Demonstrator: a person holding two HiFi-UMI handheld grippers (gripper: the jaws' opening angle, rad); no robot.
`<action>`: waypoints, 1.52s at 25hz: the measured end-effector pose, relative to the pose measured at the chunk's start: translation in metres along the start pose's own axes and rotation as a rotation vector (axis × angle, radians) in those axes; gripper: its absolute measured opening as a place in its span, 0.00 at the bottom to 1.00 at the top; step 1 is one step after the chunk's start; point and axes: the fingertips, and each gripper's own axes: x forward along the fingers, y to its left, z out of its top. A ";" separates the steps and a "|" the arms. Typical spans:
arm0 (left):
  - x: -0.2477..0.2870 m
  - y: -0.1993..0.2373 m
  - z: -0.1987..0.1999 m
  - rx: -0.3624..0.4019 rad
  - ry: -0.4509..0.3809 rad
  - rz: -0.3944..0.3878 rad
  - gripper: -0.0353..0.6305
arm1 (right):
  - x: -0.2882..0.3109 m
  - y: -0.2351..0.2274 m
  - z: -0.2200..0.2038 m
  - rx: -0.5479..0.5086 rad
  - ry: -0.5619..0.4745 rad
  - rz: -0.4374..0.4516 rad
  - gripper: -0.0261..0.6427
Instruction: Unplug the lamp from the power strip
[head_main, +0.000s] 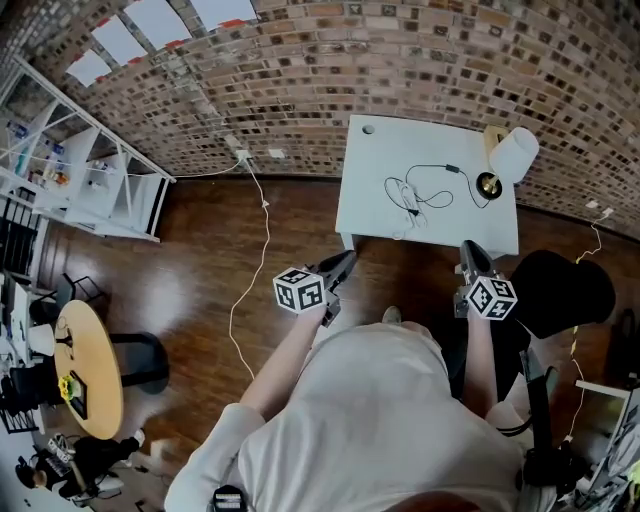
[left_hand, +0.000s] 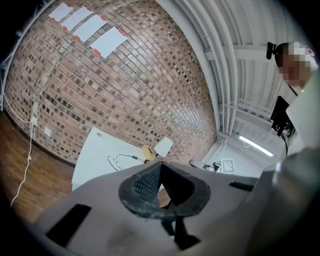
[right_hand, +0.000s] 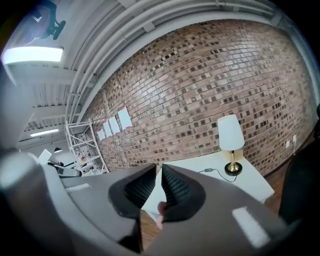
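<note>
1. Head view: the smooth white table (head_main: 365, 205) lies ahead, well apart from both grippers. The lamp (head_main: 510, 158), a white shade over a brass base, stands at the table's far right corner. Its thin black cord (head_main: 425, 170) loops back to a dark plug (head_main: 411, 211), which lies ahead between my left gripper (head_main: 347, 260) and my right gripper (head_main: 467, 250). I can't pick out the power strip.
2. Left gripper view: the ribbed pads meet at their tips and hold nothing.
3. Right gripper view: a narrow slit shows between the pads, with nothing in it. The lamp stands ahead and to the right.
</note>
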 end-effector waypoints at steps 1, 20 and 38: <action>-0.012 0.003 0.002 0.003 -0.006 0.001 0.06 | 0.001 0.011 -0.004 0.002 -0.004 0.008 0.07; -0.188 0.039 -0.079 -0.163 0.028 -0.053 0.06 | -0.063 0.183 -0.090 0.031 -0.066 0.129 0.09; -0.178 -0.016 -0.099 -0.108 0.083 -0.057 0.06 | -0.111 0.170 -0.062 0.010 -0.142 0.101 0.11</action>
